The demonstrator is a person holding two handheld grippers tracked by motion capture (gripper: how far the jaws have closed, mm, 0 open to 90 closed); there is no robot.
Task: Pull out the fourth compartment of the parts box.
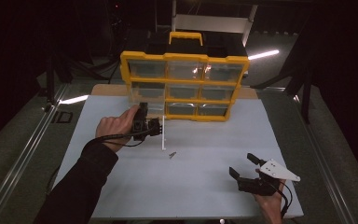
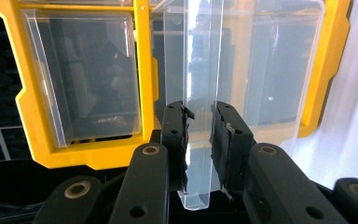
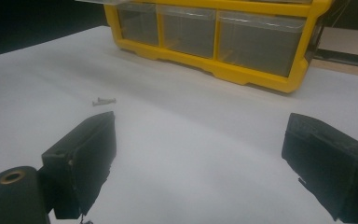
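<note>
While pulled from organizer, drawer sits clamped in left gripper.

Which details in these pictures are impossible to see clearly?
- Clear drawer, left gripper view: its far end is cut off by the top edge; whether anything lies inside cannot be told.
- Small screw, high view: too small to tell its type.
- Yellow organizer, high view: contents of the compartments are lost in glare and darkness.
- Right tongs, right gripper view: the right jaw is cut off by the frame edge.

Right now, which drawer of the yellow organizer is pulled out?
The bottom-left drawer: the left hand-held gripper clamps its clear front wall, while the other drawers sit flush in the organizer.
</note>
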